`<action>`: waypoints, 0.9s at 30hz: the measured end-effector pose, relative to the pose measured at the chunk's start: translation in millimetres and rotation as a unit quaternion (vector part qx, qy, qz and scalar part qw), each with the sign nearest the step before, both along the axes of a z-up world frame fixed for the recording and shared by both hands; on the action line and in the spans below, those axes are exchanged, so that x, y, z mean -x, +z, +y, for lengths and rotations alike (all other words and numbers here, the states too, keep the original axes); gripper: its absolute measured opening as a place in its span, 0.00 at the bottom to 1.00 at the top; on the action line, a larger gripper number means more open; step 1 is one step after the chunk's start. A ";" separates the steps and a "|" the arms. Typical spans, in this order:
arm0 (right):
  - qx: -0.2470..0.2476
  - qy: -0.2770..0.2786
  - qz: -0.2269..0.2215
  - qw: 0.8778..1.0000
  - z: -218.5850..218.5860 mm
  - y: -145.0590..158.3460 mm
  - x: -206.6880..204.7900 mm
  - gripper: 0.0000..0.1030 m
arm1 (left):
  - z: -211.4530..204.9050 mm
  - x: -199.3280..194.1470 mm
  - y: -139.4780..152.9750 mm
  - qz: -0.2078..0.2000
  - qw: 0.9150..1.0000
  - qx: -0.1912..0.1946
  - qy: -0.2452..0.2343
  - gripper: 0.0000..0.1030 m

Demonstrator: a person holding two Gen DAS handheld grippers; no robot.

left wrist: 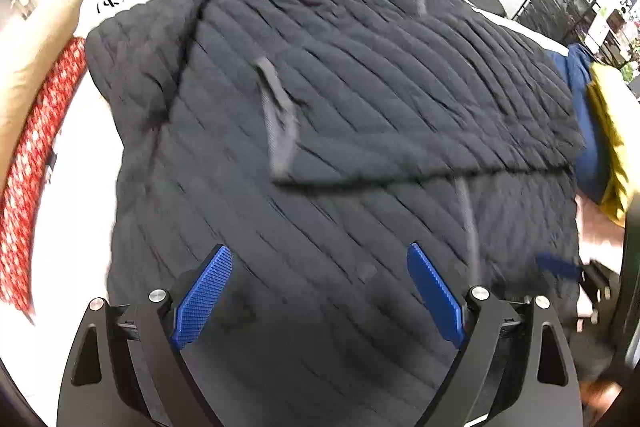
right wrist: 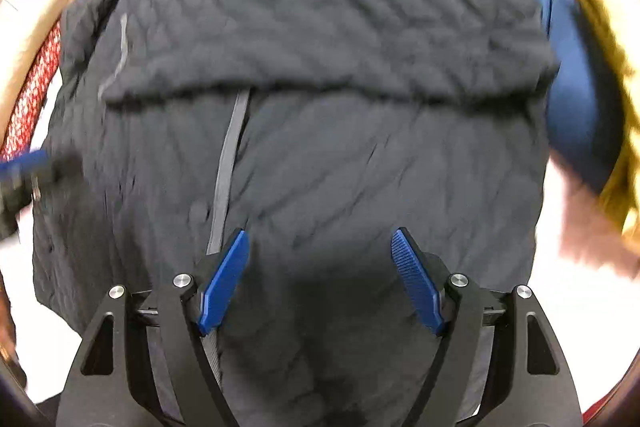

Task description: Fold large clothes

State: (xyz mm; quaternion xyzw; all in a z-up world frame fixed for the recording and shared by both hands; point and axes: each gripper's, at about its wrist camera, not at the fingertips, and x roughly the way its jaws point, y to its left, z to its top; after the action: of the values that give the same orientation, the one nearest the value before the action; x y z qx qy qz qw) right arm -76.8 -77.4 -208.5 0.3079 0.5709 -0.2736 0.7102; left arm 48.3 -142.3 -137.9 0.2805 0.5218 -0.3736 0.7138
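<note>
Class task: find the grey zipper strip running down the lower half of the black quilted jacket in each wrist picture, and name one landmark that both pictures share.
Left wrist: zipper strip sits lower right, below the folded flap.
Right wrist: zipper strip sits left of centre, running down from the flap's edge.
Shared landmark: yellow cloth at the right edge.

Bright, even light; motion blur, heavier in right view; fisheye-bent, dark-vignetted edges.

One black quilted jacket (left wrist: pixel 340 131) lies on the table (left wrist: pixel 80 187). Two grippers show, left (left wrist: pixel 319 259) and right (right wrist: pixel 320 241). At the table's right edge sit one blue garment (left wrist: pixel 584 131) and one yellow garment (left wrist: pixel 612 131); at its left edge, one red patterned cloth (left wrist: pixel 36 155).
</note>
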 end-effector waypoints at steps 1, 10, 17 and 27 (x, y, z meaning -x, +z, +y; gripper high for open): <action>0.001 0.004 0.006 1.000 0.3 -2.1 -1.0 0.72 | -1.3 -6.5 0.4 -0.009 1.000 0.000 -0.001 0.84; 0.018 -0.009 0.024 1.000 8.6 14.6 -11.7 0.72 | -68.6 -142.0 11.1 -0.118 0.993 -0.017 0.008 0.73; 0.022 -0.056 0.038 0.997 8.0 31.1 6.6 0.72 | -123.2 -213.0 -25.3 -0.129 0.988 -0.084 0.018 0.58; -0.001 -0.096 0.041 0.995 -2.9 21.5 42.1 0.72 | -91.9 -268.2 -19.8 -0.029 0.994 -0.047 0.090 0.17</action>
State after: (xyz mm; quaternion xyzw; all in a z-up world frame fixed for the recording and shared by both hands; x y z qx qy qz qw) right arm -118.9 -80.2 -187.1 0.3506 0.5678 -0.3524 0.6561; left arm 316.5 -234.3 -157.8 0.2768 0.5412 -0.2748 0.7450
